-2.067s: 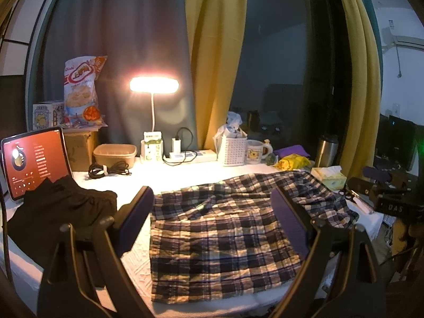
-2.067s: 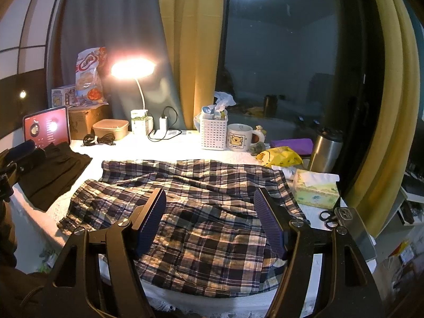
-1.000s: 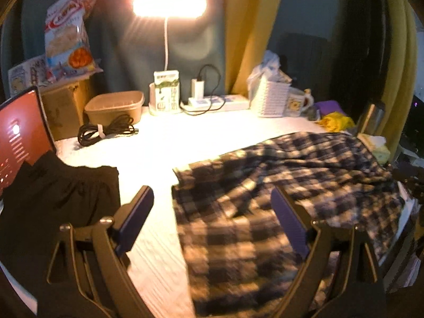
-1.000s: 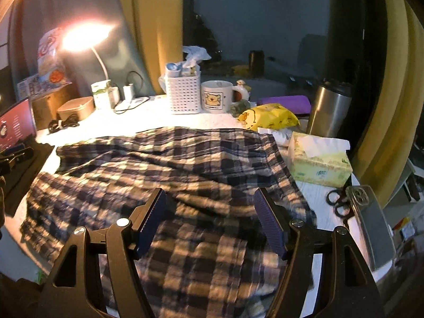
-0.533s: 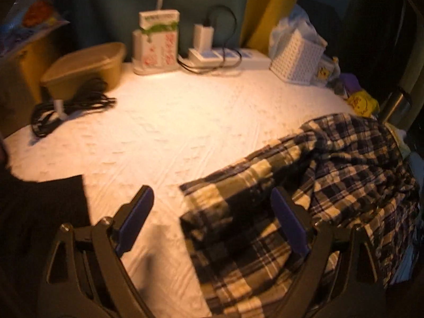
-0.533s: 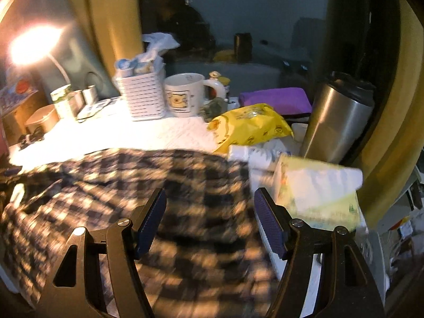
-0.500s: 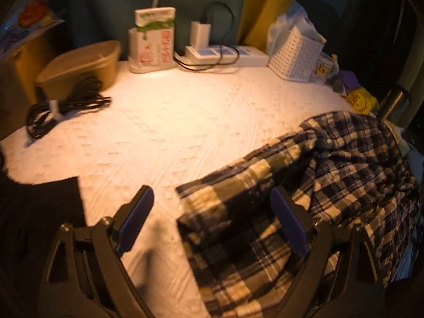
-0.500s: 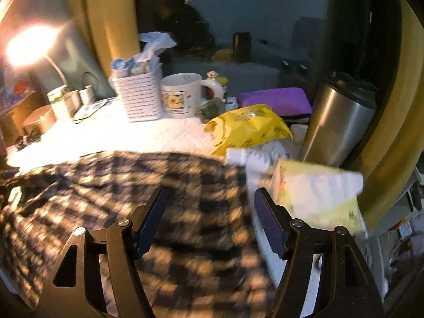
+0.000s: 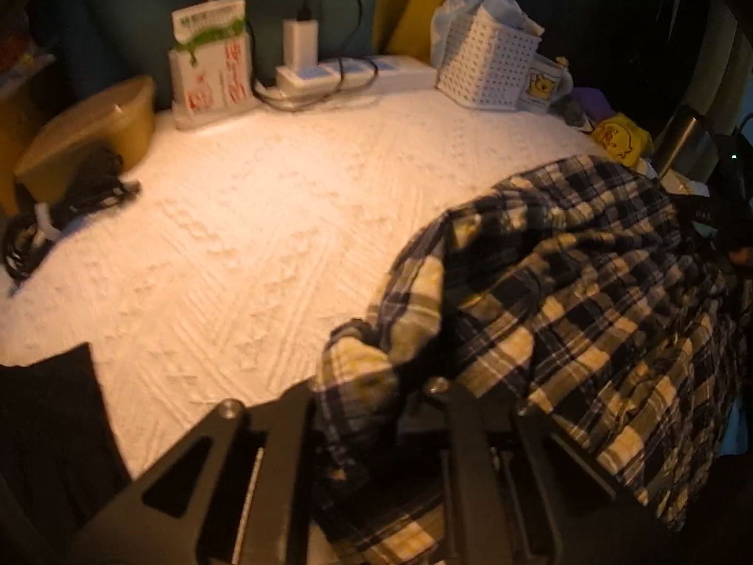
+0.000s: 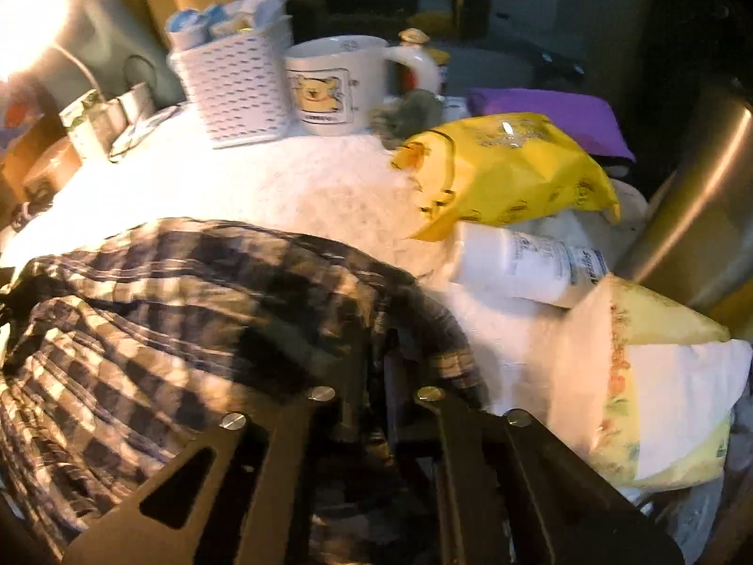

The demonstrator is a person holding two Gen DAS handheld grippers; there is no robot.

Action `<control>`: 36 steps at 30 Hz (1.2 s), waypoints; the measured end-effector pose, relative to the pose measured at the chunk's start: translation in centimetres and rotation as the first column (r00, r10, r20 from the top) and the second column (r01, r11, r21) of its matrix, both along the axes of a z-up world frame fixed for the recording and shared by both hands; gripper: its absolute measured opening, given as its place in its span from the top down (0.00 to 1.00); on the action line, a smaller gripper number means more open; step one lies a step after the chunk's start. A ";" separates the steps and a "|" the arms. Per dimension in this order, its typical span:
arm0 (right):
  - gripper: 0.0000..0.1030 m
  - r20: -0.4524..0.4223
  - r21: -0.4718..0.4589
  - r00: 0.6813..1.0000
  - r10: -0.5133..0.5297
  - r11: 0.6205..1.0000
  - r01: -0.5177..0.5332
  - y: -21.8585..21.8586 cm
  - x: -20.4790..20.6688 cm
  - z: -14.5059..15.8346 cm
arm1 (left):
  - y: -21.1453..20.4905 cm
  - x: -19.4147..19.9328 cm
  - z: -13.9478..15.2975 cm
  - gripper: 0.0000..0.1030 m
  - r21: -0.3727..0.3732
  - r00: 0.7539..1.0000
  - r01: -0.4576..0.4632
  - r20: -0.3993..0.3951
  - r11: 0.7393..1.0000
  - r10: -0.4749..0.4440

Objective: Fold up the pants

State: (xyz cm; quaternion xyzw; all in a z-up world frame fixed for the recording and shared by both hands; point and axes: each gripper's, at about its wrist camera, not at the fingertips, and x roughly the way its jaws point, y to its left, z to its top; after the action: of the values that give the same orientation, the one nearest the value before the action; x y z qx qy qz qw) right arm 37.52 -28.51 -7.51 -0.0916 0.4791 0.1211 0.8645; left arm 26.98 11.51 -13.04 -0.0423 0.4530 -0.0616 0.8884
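Both fingertip pairs buried in bunched plaid pants [image 9: 588,282].

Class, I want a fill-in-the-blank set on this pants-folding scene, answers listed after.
1. Both tools, left tool and right tool, are shut on the ___ pants.
2. The white mug shows a yellow ___.
3. The white perforated basket stands ___ of the mug.

Answers: plaid; bear; left

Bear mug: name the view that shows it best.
Right wrist view: the mug stands near and whole, bear print and handle clear. The left wrist view shows only a sliver behind the white basket.
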 end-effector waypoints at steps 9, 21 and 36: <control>0.94 0.258 -0.004 0.965 0.050 0.999 -0.050 3.5 -1.9 7.0 | 3.1 1.0 6.9 0.94 0.015 0.972 -0.090 0.218 0.996 0.085; 0.94 0.334 0.043 0.943 -0.009 0.999 -0.005 6.3 5.2 8.5 | 8.4 10.2 10.1 0.90 0.149 0.934 -0.209 0.322 0.966 0.153; 0.86 0.171 -0.050 0.981 -0.092 0.994 0.102 5.9 10.8 0.6 | 14.7 9.2 4.1 0.58 0.159 0.945 -0.327 0.081 0.932 0.318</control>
State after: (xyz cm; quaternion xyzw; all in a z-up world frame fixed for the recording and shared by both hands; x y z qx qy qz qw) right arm 48.28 -22.63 -6.96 -0.1032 0.4115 0.0567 0.9038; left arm 36.18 26.16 -8.93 -0.0386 0.4194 0.1228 0.8986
